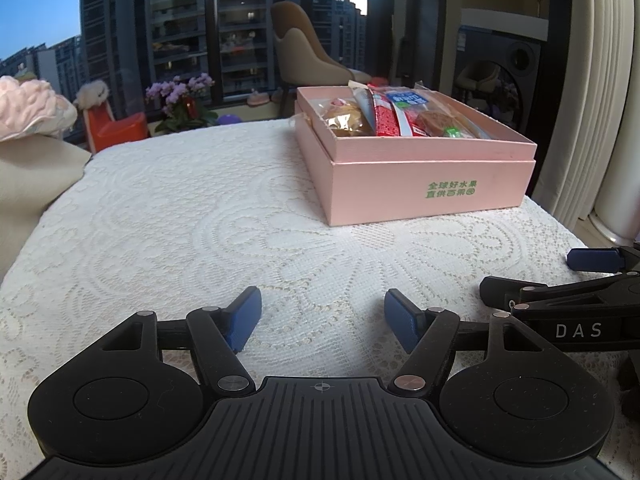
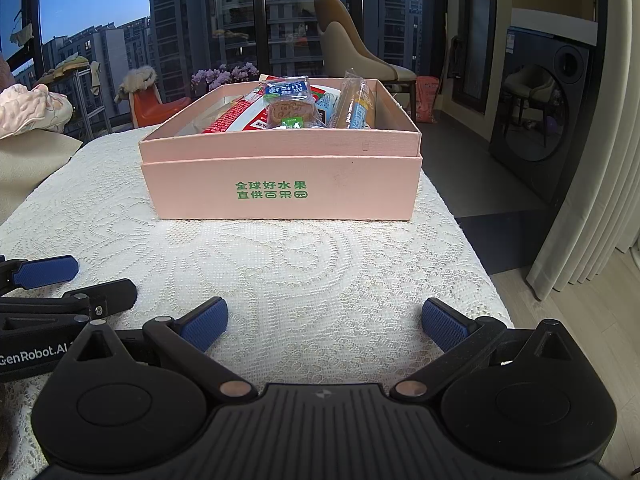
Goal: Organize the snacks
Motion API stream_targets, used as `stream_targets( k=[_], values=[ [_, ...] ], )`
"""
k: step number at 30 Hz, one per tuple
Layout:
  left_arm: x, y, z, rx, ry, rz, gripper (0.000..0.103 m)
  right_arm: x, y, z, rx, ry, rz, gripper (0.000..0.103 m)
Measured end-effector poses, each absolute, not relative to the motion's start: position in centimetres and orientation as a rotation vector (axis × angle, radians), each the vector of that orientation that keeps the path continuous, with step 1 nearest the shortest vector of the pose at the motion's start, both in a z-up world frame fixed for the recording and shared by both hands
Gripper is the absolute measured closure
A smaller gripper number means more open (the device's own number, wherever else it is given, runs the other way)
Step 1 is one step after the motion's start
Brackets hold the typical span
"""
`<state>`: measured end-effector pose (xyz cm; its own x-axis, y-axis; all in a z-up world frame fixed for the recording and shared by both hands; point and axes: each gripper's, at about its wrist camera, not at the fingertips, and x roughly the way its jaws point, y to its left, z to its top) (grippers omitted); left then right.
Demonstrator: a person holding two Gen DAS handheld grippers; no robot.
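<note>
Left wrist view showed the left gripper (image 1: 322,318) spread wide and empty over the lace cloth (image 1: 180,220); the right gripper (image 2: 324,326) likewise; snacks (image 2: 286,108) leaned loosely in the pink box (image 2: 280,196) ahead, so a careless reach might topple them

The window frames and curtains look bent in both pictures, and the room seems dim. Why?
Left wrist view: fisheye bending bows the curtain at the edge; the sky outside is bright, the room darker. Right wrist view: same curving on the window frame; the pink box stays sharp and evenly lit.
</note>
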<state>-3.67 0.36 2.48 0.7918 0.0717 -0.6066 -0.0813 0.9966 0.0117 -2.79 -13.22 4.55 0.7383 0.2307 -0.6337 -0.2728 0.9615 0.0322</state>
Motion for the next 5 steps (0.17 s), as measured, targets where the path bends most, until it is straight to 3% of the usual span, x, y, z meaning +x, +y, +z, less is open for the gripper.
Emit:
stream_targets(
  k=[5],
  values=[
    [-3.59, 0.18, 2.4, -0.014, 0.65, 0.083, 0.029, -2.78, -13.23, 4.56, -0.064, 0.687, 0.277, 0.0]
  ],
)
